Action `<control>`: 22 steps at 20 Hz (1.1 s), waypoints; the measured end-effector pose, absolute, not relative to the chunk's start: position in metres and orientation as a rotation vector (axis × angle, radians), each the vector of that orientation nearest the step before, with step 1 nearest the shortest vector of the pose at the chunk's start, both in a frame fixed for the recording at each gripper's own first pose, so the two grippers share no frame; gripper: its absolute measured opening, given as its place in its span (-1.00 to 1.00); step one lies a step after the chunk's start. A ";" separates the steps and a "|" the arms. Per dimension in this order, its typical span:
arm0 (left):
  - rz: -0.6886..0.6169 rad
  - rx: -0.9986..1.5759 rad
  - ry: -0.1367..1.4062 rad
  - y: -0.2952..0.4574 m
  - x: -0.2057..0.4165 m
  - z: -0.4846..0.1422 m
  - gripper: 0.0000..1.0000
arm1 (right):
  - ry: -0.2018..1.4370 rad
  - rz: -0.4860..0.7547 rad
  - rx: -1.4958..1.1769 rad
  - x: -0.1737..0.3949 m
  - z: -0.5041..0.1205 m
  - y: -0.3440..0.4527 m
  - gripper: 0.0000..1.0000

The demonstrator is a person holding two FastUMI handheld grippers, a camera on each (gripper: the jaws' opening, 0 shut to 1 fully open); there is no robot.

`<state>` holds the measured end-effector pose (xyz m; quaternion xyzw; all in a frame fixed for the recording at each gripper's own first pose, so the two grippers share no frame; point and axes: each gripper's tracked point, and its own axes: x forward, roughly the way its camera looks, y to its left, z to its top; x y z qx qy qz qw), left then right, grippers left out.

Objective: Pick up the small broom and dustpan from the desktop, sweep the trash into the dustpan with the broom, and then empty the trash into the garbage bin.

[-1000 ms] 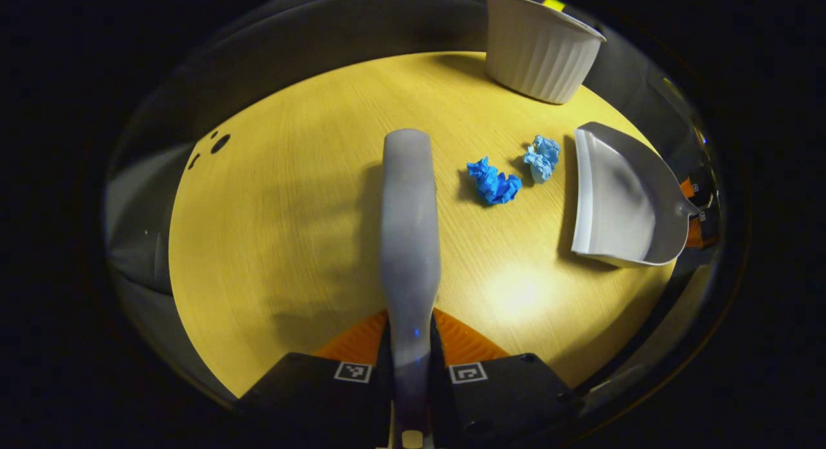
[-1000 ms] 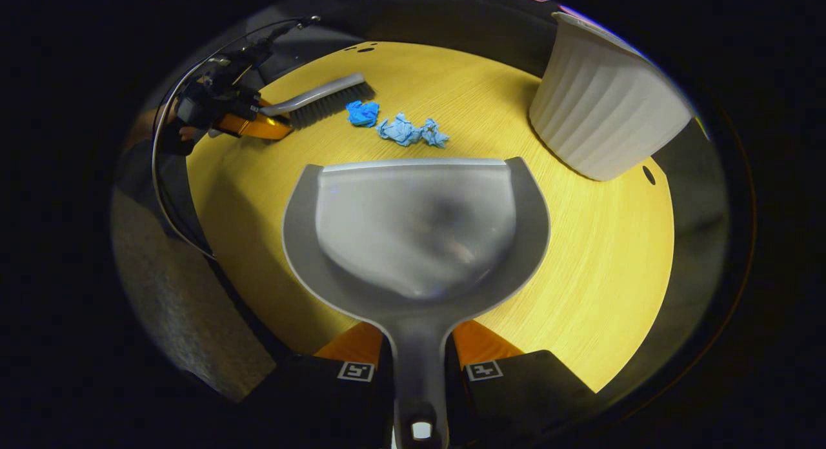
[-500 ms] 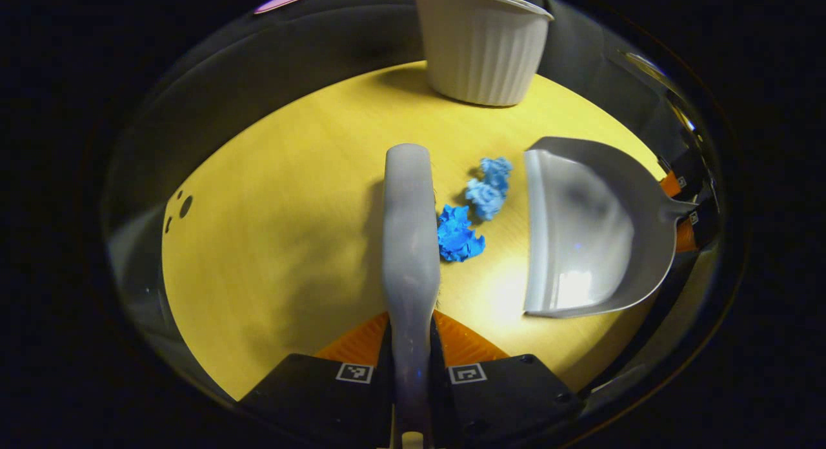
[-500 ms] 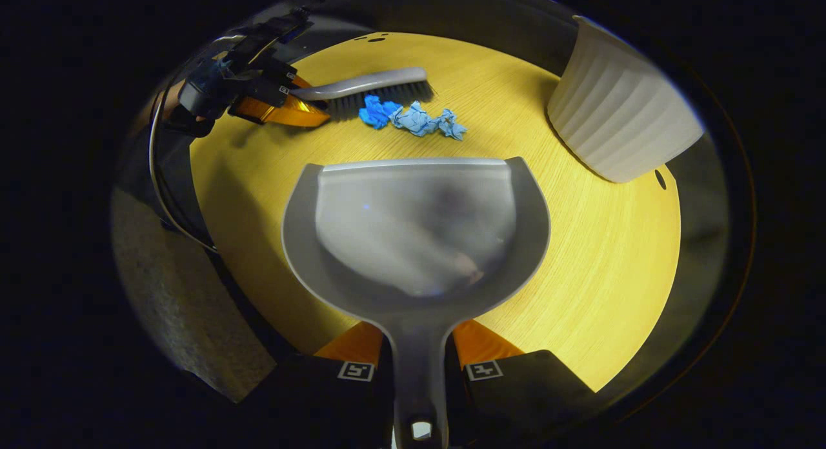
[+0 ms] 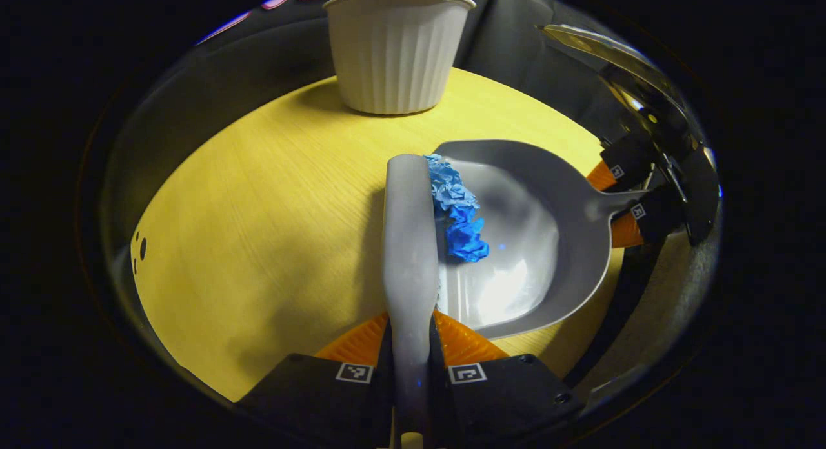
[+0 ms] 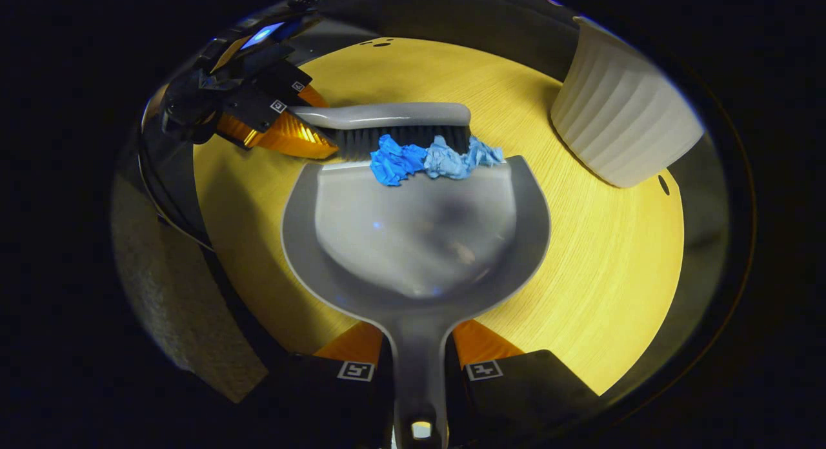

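Observation:
My left gripper is shut on the grey broom, whose back runs straight ahead. From the right gripper view the broom lies across the front lip of the grey dustpan, held by the left gripper. Crumpled blue paper scraps are pressed between the bristles and the pan's lip, partly on the pan. In the left gripper view the scraps sit just inside the dustpan. My right gripper is shut on the dustpan's handle, and it appears as the right gripper beyond the pan.
A white ribbed garbage bin stands at the far side of the round yellow table; in the right gripper view the bin is at the upper right. Small holes mark the tabletop near its edge.
The broom has swept toward the dustpan, pushing the blue scraps from the open table onto the pan's lip. The gap between broom and pan has closed.

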<state>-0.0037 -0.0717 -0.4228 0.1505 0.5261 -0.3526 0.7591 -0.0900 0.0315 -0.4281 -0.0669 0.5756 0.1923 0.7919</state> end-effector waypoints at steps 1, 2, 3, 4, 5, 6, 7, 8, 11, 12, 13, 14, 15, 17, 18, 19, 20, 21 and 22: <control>-0.784 0.321 1.137 -0.075 -0.005 -0.419 -0.39 | 1.232 0.411 -0.140 -0.091 -0.430 0.031 -0.27; -0.797 0.317 1.124 -0.078 -0.005 -0.414 -0.44 | 1.227 0.405 -0.134 -0.092 -0.432 0.032 -0.27; -0.792 0.322 1.114 -0.078 -0.004 -0.411 -0.39 | 1.223 0.396 -0.124 -0.092 -0.432 0.033 -0.27; -0.772 0.324 1.108 -0.075 -0.001 -0.407 -0.39 | 1.222 0.383 -0.115 -0.094 -0.432 0.034 -0.28; -0.748 0.313 1.105 -0.070 0.002 -0.405 -0.39 | 1.227 0.364 -0.107 -0.097 -0.431 0.034 -0.27; -0.725 0.298 1.103 -0.066 0.004 -0.404 -0.44 | 1.232 0.341 -0.097 -0.101 -0.428 0.033 -0.27; -0.697 0.283 1.102 -0.058 0.006 -0.403 -0.44 | 1.228 0.316 -0.083 -0.103 -0.424 0.031 -0.27; -0.669 0.273 1.103 -0.050 0.008 -0.401 -0.44 | 1.223 0.292 -0.063 -0.103 -0.419 0.028 -0.27; -0.604 0.256 1.105 -0.027 0.010 -0.395 -0.44 | 1.217 0.212 -0.017 -0.106 -0.400 0.018 -0.27; -0.588 0.250 1.105 -0.022 0.011 -0.393 -0.44 | 1.222 0.178 -0.010 -0.108 -0.394 0.012 -0.27; -0.576 0.244 1.104 -0.013 0.010 -0.394 -0.45 | 1.225 0.143 0.002 -0.111 -0.384 0.005 -0.27; -0.566 0.240 1.106 -0.006 0.011 -0.394 -0.44 | 1.226 0.107 0.023 -0.116 -0.371 -0.005 -0.27; -0.559 0.238 1.107 0.001 0.012 -0.395 -0.44 | 1.225 0.071 0.049 -0.118 -0.355 -0.012 -0.27; -0.554 0.222 1.108 0.005 0.013 -0.397 -0.44 | 1.202 0.013 0.096 -0.119 -0.317 -0.028 -0.27; -0.557 0.215 1.108 0.007 0.011 -0.397 -0.44 | 1.205 -0.014 0.111 -0.121 -0.298 -0.039 -0.27; -0.559 0.209 1.109 0.008 0.008 -0.398 -0.44 | 1.215 -0.045 0.113 -0.121 -0.283 -0.048 -0.27; -0.561 0.200 1.110 0.009 0.007 -0.398 -0.44 | 1.212 -0.085 0.110 -0.118 -0.267 -0.059 -0.27; -0.566 0.191 1.112 0.011 0.005 -0.401 -0.44 | 1.207 -0.121 0.122 -0.113 -0.251 -0.066 -0.27; -0.571 0.185 1.110 0.013 0.006 -0.403 -0.50 | 1.202 -0.148 0.146 -0.110 -0.234 -0.077 -0.27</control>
